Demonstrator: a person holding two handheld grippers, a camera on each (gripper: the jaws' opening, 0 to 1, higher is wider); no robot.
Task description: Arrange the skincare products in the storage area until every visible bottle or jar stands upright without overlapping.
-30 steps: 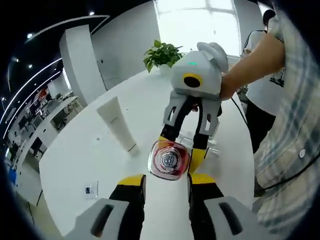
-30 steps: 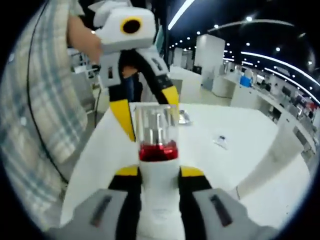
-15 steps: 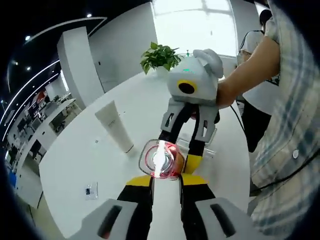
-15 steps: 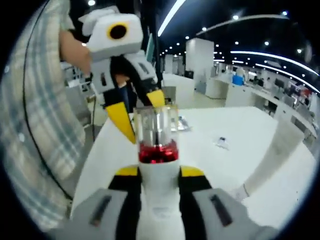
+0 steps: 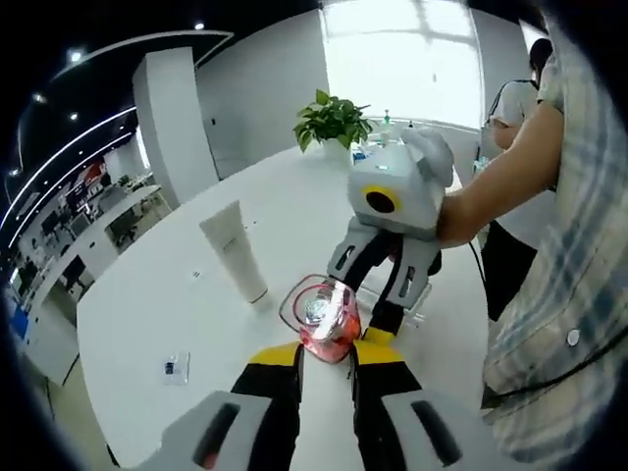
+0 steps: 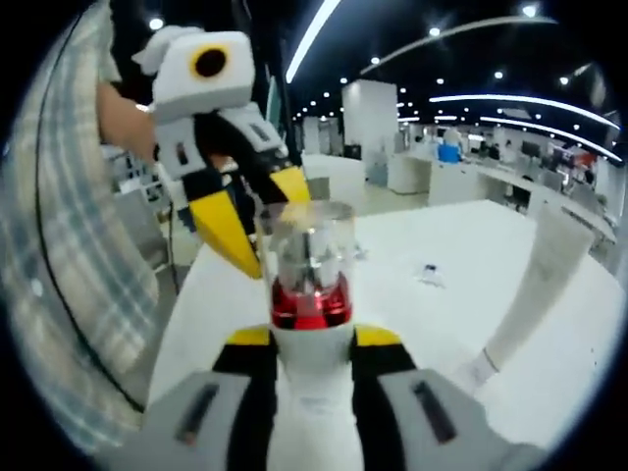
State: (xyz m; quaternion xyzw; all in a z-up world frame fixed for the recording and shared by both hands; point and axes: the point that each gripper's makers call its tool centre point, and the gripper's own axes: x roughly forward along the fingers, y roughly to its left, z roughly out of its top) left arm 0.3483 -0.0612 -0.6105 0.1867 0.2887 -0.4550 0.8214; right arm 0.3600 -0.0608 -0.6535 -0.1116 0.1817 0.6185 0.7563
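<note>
Right gripper view shows the right gripper (image 6: pixel 310 343) clenched round the white body of a pump bottle (image 6: pixel 311 285), its yellow-tipped jaws pressed to either side just under the red collar, with the clear cap standing up above them. The left gripper (image 6: pixel 257 228) reaches in from the left of that view, and its jaws straddle the clear cap; whether they actually touch it I cannot tell.

In the left gripper view the same bottle (image 5: pixel 324 319) is seen from above the cap, between the left gripper's (image 5: pixel 327 355) own jaws, which stand narrowly apart beside it, while the right gripper (image 5: pixel 388 299) comes in from the far side. Whether the left jaws are pinching the bottle or only flanking it, I cannot tell.

The bottle appears held up off the white table (image 5: pixel 147 324) between both tools, so it is not yet set down. A white tube (image 5: pixel 235 251) stands on its cap on the table, well apart from the bottle, and looks upright already; it also shows at the right edge of the right gripper view (image 6: pixel 538 285). A small flat sachet (image 5: pixel 175 369) lies on the table nearer the edge.

My reading: one item seems placed, and the pump bottle remains to be stood upright clear of the tube
</note>
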